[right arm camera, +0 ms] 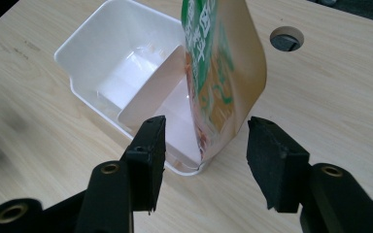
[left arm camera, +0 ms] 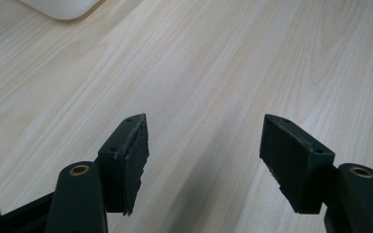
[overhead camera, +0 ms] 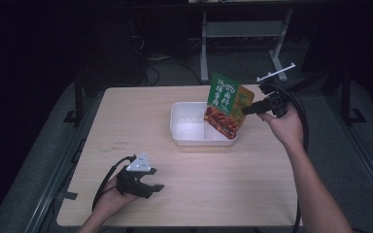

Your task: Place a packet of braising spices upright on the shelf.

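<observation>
the left gripper [overhead camera: 148, 187] sits low near the table's [overhead camera: 223, 194] near edge at about 7 o'clock, held in a hand whose forearm enters from the bottom; its grey three-cornered plate faces up and its jaws stand wide apart over bare wood, holding nothing. the left gripper view shows pale, straight-grained laminate between the jaws, with a rounded white corner at 11 o'clock. broad open tabletop lies between this gripper and the white tray [overhead camera: 187, 138]. the right forearm reaches in from 5 o'clock up to about 2 o'clock, where the right gripper [overhead camera: 249, 110] points toward the table's middle. in the right gripper view its jaws are spread, one on each side of the food pouch [right arm camera: 223, 73], touching neither face. the pouch, glossy green and tan with a printed dish, stands tilted in the tray's right compartment, leaning over its rim. the tray is thin white plastic with rounded corners and a divider. a round hole [right arm camera: 286, 38] pierces the tabletop beyond.
</observation>
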Motion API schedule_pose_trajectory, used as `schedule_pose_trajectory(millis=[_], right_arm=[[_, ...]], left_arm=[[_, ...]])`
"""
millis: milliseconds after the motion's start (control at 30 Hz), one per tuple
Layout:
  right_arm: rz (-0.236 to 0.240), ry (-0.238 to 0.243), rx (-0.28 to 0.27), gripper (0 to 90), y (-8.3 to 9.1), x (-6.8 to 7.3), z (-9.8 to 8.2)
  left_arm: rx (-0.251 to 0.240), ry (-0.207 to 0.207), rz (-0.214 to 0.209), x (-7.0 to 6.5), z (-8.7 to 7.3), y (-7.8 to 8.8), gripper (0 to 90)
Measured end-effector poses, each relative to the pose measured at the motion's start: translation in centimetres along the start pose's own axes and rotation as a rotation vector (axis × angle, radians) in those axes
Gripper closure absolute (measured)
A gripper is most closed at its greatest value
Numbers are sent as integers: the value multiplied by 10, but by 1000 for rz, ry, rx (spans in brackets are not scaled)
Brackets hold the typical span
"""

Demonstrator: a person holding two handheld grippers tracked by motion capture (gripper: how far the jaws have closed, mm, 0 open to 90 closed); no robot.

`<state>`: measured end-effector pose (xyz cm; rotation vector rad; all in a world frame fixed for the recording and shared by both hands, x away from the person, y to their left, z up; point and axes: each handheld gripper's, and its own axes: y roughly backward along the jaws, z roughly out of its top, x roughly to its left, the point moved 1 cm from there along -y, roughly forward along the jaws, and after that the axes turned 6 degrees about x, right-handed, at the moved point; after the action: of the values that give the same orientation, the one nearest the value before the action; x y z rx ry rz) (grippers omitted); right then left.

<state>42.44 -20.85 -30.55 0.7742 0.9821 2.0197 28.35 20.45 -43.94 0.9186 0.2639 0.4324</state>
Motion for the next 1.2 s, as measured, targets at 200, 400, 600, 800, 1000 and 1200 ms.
schedule_pose_trajectory(millis=[200, 400, 600, 800, 1000, 1200], right_arm=[[19, 9, -1, 478, 1, 1, -11], [37, 11, -7, 475, 1, 2, -22], [59, 4, -9, 467, -1, 1, -34], [82, 11, -7, 461, -6, 5, -50], [97, 24, -16, 454, -7, 11, -68], [108, 23, -13, 446, -14, 15, -88]], left_arm=[[-2, 4, 0, 0, 0, 0, 345], [0, 1, 1, 0, 0, 0, 344], [0, 6, 1, 1, 0, 1, 345], [-4, 7, 3, 2, -1, 1, 344], [-4, 10, 3, 2, -1, 1, 344], [-6, 12, 2, 2, -1, 1, 344]])
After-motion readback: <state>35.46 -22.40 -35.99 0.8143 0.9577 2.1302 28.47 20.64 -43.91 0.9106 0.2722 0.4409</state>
